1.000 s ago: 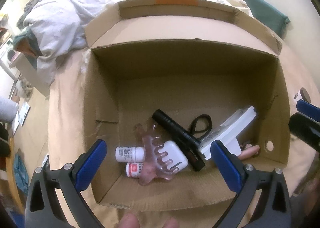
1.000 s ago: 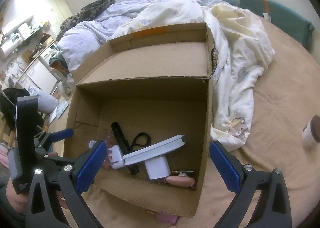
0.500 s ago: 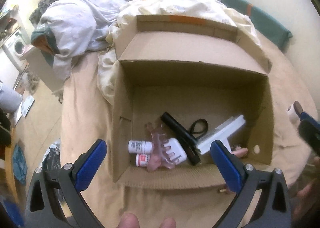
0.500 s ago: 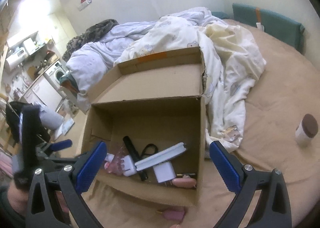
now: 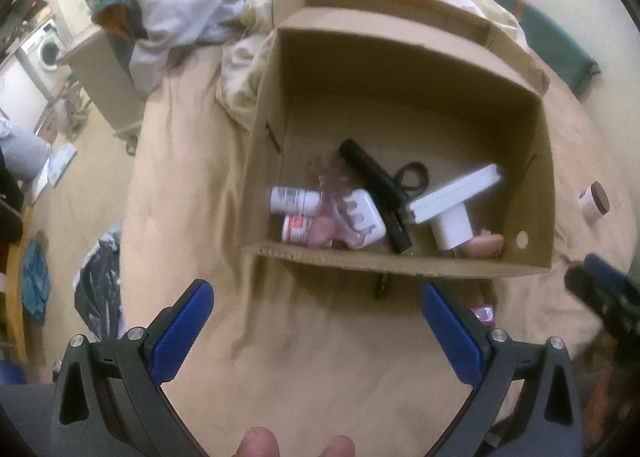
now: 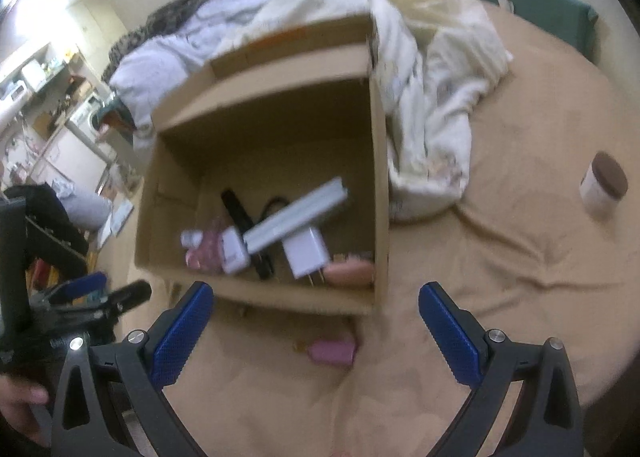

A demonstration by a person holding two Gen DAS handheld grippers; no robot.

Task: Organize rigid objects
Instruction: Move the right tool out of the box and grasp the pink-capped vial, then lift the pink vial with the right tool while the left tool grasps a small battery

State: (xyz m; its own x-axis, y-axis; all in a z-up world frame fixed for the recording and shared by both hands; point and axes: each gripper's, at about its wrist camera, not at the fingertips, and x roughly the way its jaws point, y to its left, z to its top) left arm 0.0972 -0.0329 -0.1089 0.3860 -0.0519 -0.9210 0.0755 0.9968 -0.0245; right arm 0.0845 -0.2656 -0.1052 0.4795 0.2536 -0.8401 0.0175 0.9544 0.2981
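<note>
The box (image 5: 400, 269) sat on the bed, with a flashlight (image 5: 374, 195), bottles (image 5: 294, 199) and charger (image 6: 306, 251) inside. Both grippers, left (image 5: 316, 321) and right (image 6: 316, 321), hung near it, fingers wide, holding nothing.

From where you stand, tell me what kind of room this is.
Most likely a bedroom in a small home: the cardboard box sits on a bed with a tan sheet, rumpled duvets lie behind it, and a washing machine stands nearby.

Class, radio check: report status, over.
Both grippers open, empty. Pink item and jar outside box. Nothing blocking.
</note>
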